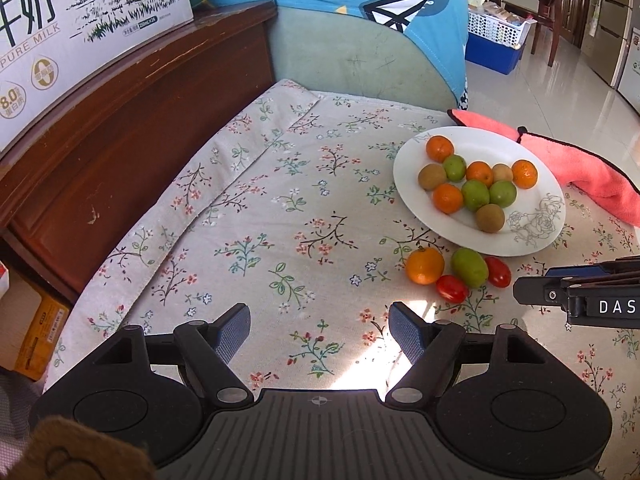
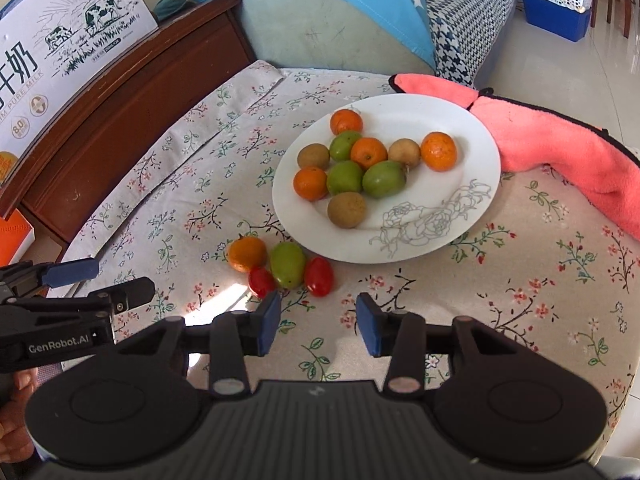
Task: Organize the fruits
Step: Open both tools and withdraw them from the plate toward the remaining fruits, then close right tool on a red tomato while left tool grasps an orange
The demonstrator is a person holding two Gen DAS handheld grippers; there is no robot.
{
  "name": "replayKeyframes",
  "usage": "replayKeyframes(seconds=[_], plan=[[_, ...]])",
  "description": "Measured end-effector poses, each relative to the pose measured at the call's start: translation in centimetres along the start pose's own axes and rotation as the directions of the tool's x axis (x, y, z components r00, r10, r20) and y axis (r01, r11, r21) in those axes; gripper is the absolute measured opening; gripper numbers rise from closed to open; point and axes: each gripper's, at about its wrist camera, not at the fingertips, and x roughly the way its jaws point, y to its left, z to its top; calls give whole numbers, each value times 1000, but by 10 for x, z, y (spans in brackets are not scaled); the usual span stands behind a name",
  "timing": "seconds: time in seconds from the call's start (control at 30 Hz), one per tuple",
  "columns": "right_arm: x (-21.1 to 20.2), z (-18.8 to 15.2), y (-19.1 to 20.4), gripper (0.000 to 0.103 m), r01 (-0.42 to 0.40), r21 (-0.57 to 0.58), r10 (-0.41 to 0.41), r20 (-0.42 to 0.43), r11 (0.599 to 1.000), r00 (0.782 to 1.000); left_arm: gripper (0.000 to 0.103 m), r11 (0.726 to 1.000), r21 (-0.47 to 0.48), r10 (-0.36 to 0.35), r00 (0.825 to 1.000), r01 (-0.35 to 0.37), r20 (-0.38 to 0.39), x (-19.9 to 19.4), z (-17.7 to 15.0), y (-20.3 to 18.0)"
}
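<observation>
Bright daylight; sun patch on tablecloth (image 1: 384,344); sharp focus; fisheye-bent edges.

The right gripper (image 2: 316,322) hangs above the floral-clothed counter (image 2: 520,320), its blue-padded jaws parted with nothing between them. Just ahead of its left pad lie four loose fruits in a tight cluster: an orange (image 2: 247,254), a green fruit (image 2: 288,265) and two cherry tomatoes (image 2: 262,281) (image 2: 319,276), the green one touching both tomatoes. Just beyond them sits a white plate (image 2: 460,184) with a rose drawing, carrying four oranges, three green fruits and three brown ones grouped on its left half. A pink cloth (image 2: 568,152) lies against the plate's far right rim. The left gripper (image 2: 100,280) reaches in from the left edge, its jaws apart and empty. A milk carton box (image 2: 60,48) stands on a wooden ledge at upper left.
</observation>
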Motion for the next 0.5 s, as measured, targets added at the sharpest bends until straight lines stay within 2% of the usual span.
replayKeyframes(seconds=[0.2, 0.5], plan=[[11, 1, 5, 42, 26, -13, -26, 12, 1000, 1000, 77, 999, -41, -3, 1000, 3, 1, 1, 1, 9], [30, 2, 14, 31, 74, -77, -73, 16, 994, 997, 77, 993, -103, -53, 998, 50, -18, 15, 5, 11]])
